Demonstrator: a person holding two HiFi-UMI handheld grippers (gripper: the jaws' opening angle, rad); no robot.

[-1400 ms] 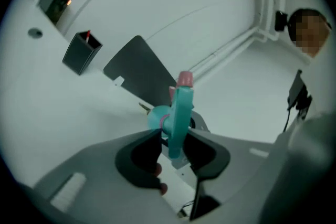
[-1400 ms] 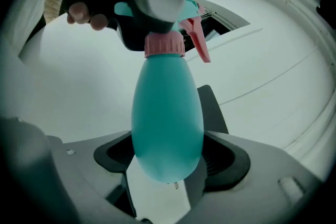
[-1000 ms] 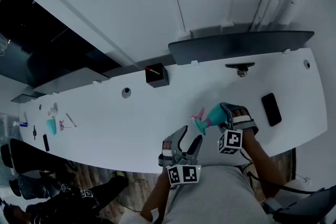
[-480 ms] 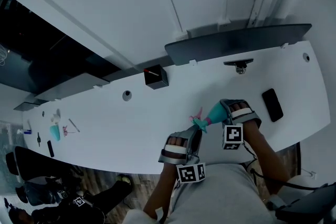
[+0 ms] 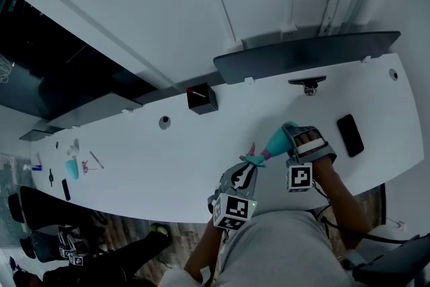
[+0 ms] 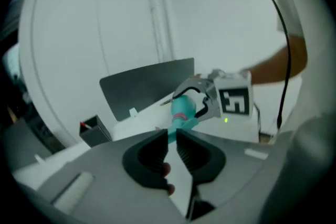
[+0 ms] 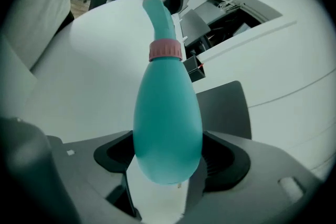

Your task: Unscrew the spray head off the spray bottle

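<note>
Left tongs (image 6: 171, 135): jaws have just been closing; clenched on the teal spray head (image 7: 157, 16)
Right tongs (image 7: 168, 159): spread wide; grasping the spray bottle (image 7: 168, 113) round its belly
Spray bottle: held tilted over the white worktop (image 5: 168, 158); spans both tongs; pink collar (image 7: 165, 50) on its neck

All three views share the spray bottle (image 5: 277, 142), head view from above.

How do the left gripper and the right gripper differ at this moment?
The left gripper has its jaws narrow, having just been closing on the thin spray head; the right gripper has them wide, clamped on the fat body of the spray bottle. The left gripper takes the top end, the right gripper the bottom. Both hold this one teal bottle.
</note>
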